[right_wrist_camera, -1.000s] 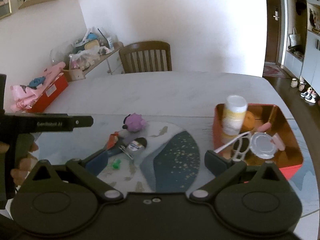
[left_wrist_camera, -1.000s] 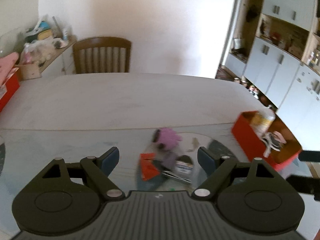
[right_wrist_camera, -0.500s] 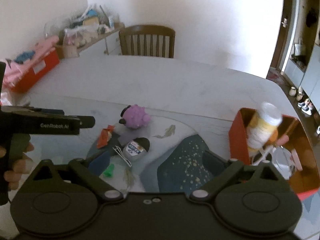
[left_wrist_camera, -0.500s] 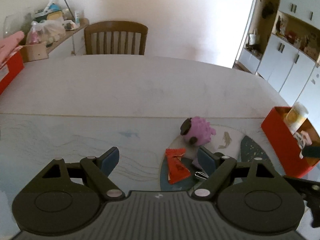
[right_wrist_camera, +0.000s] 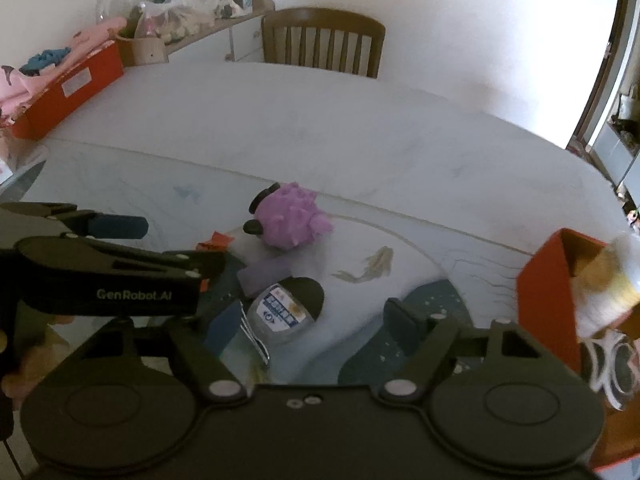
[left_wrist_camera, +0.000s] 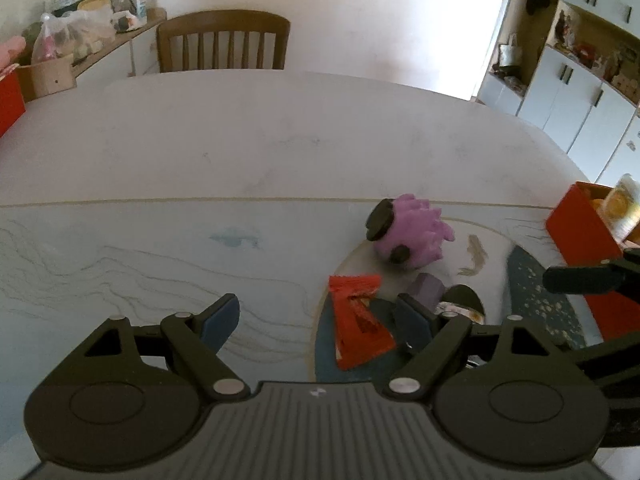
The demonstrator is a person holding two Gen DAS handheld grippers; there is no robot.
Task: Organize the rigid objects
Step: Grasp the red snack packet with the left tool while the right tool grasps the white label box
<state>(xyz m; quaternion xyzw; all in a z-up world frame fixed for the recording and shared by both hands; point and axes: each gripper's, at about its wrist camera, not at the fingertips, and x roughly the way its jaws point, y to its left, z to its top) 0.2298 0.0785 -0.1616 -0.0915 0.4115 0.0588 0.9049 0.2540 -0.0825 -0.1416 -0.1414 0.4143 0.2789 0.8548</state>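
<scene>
— Left gripper [left_wrist_camera: 318, 322]?
— Spread wide, nothing between the blue pads, hovering low over the printed table mat [left_wrist_camera: 160, 264]. Right pad just above a flat red foil packet [left_wrist_camera: 358, 324] lying on the dark round patch of the mat.

— And around that packet?
— Small purple block [left_wrist_camera: 428, 286] just beyond it, then a spiky purple rubber toy with black knobs [left_wrist_camera: 412, 236] farther back. Clear round jar with a black lid and a blue-printed label [left_wrist_camera: 460, 304], lying on its side, partly hidden behind the right finger.

— Right gripper [right_wrist_camera: 316, 322]?
— Also released, fingers well apart, gripping nothing. Lying jar [right_wrist_camera: 288, 310] between the fingers' lines and nearer the left one (contact impossible to tell). Metal binder clip [right_wrist_camera: 252, 332] just beside the jar, toward the camera. Purple block [right_wrist_camera: 264, 276] and spiky toy [right_wrist_camera: 288, 220] beyond, red packet [right_wrist_camera: 214, 240] peeking out behind the left gripper's black body [right_wrist_camera: 108, 280], which crosses the view from the left.

— Container?
— Open red box [right_wrist_camera: 540, 292] at the right edge of the table [right_wrist_camera: 320, 120], well apart from the loose pile. Inside, a white-capped bottle with a yellow label [right_wrist_camera: 604, 284], blurred, and white-framed glasses [right_wrist_camera: 612, 364] (also blurred).

— Behind?
— Brown wooden slatted chair [left_wrist_camera: 222, 42] at the far side of the table.
</scene>
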